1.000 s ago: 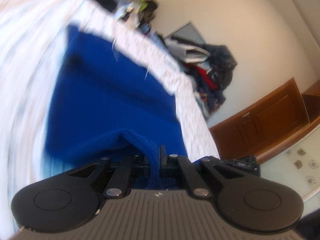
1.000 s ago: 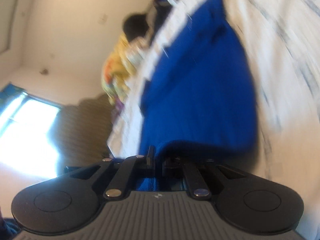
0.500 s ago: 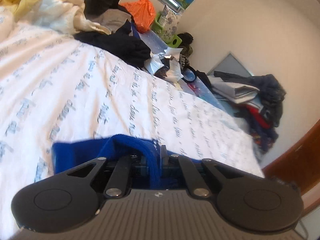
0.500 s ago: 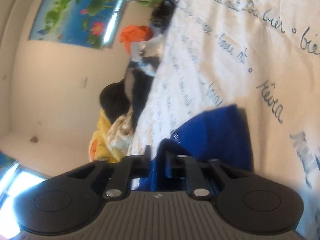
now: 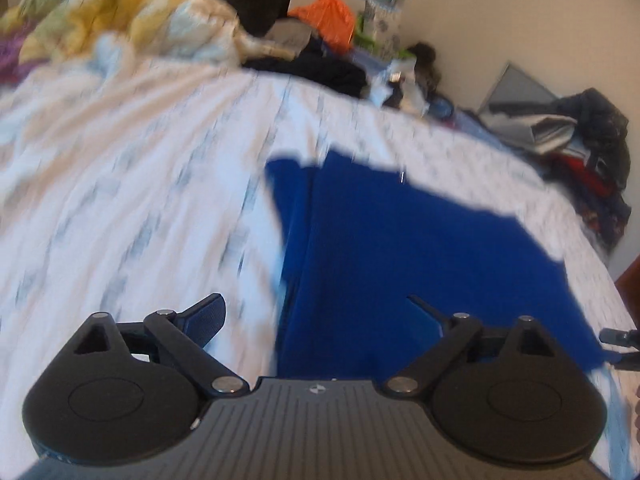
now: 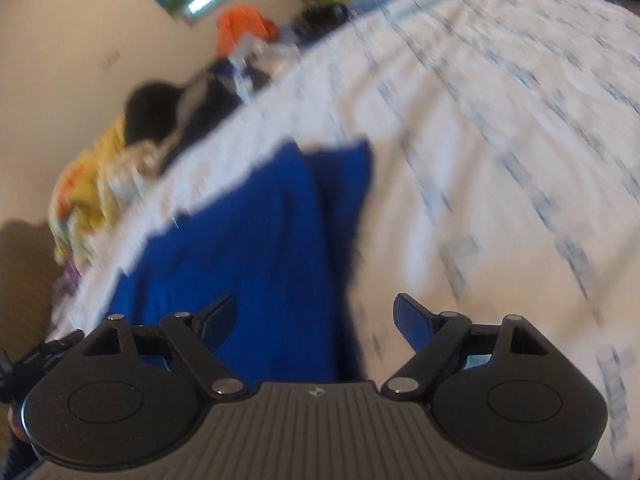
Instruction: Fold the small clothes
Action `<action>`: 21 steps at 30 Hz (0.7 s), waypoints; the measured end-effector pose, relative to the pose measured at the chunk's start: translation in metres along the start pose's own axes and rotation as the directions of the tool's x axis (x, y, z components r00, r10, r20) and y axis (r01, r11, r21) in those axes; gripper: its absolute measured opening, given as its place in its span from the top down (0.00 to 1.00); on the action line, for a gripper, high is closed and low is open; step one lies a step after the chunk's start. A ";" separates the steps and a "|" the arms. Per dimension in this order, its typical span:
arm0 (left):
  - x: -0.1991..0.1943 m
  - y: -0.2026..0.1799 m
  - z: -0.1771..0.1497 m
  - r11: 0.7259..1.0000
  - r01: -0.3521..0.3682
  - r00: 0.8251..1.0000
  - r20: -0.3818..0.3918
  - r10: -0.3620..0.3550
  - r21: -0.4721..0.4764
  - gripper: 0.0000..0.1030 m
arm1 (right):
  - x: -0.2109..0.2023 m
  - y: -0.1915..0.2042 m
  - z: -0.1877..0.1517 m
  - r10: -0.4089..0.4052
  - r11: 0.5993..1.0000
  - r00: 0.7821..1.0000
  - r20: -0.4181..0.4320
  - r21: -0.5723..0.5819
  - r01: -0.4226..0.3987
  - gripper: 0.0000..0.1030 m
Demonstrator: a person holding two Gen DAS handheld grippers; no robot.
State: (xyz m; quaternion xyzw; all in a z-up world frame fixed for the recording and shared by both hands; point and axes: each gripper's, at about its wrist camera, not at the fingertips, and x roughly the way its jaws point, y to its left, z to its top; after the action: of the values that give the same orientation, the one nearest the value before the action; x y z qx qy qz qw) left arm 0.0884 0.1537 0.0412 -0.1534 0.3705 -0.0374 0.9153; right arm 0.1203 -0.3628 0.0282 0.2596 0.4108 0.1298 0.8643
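A blue garment (image 5: 404, 248) lies spread flat on the white printed bedsheet (image 5: 132, 184), with a folded strip along its left edge in the left wrist view. My left gripper (image 5: 320, 316) hovers over its near left edge, jaws opening wide, nothing pressed between the pads. In the right wrist view the same blue garment (image 6: 256, 248) stretches ahead, a fold along its right side. My right gripper (image 6: 316, 318) stands above the near right edge, jaws opening, holding nothing. Both views are blurred by motion.
At the bed's far end lie a yellow quilt (image 5: 120, 8), a black bundle (image 5: 260, 0) and an orange bag (image 5: 328, 16). A heap of dark clothes (image 5: 592, 160) sits to the right. The other gripper's tip (image 5: 620, 344) shows at the right edge.
Both grippers were shut on the blue cloth's edge; now both have let go and spread wide. The garment has been laid down flat on the sheet, and both cameras have tilted downward.
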 end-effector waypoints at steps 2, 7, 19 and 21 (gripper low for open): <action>0.000 0.012 -0.016 0.998 0.027 0.999 -0.034 -0.029 -0.060 0.12 | -0.006 0.002 -0.017 0.013 0.999 1.000 0.000 -0.037 -0.012 0.17; 0.008 0.022 -0.005 0.983 0.098 0.994 -0.022 -0.102 -0.156 0.24 | 0.014 0.016 -0.012 0.109 0.994 0.991 -0.075 0.003 -0.109 0.22; -0.035 0.000 0.026 0.984 0.124 0.990 -0.045 -0.131 -0.127 0.95 | 0.005 0.036 0.013 0.152 0.985 0.982 -0.111 -0.070 -0.160 0.92; -0.063 -0.005 0.024 0.980 0.157 0.986 -0.039 -0.162 -0.121 0.95 | -0.020 0.039 0.012 0.170 0.978 0.981 -0.097 -0.108 -0.180 0.93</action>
State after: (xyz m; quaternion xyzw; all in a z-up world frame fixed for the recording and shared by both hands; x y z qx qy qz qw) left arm 0.0595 0.1665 0.1006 -0.2355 0.3809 -0.0924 0.8893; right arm 0.1165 -0.3430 0.0690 0.2381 0.4155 0.2403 0.8444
